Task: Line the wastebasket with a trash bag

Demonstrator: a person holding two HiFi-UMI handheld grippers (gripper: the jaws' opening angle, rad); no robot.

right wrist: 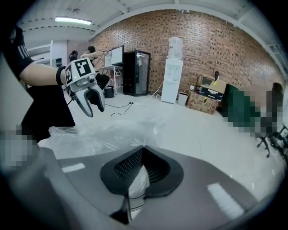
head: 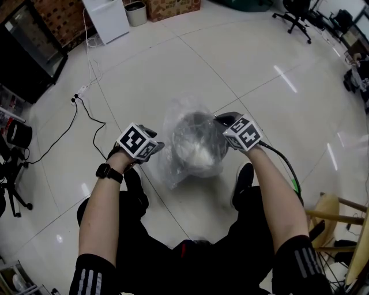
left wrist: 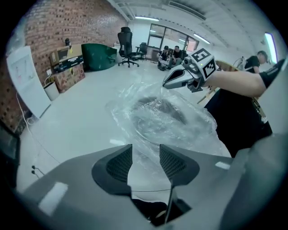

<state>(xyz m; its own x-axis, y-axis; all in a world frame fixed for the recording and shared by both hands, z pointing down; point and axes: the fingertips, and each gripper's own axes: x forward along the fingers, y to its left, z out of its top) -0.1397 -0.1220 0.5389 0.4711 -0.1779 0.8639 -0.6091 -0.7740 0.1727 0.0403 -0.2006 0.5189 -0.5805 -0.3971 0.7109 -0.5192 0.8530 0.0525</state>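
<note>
Trash bag (head: 174,167) drapes over wastebasket (head: 196,131); right gripper (head: 219,120) pinched shut on its right edge as anchor, left gripper (head: 157,147) half-open astride left edge, unclamped.

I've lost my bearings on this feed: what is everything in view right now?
trash bag: one, clear, draped over the wastebasket
wastebasket: one, dark, mid-floor, under the bag
water dispenser: one, white, far wall
small bin: one, grey, beside the dispenser
cardboard box: one, brown, right of that bin
cabinet: one, black, left wall
power strip: one, white, black cable, floor left
office chair: one, black, far right
wooden stool: one, pale, near right
wristwatch: one, black, left wrist
left gripper: one, grey, jaws apart at the bag's left side
right gripper: one, grey, shut on the bag's right edge
</note>
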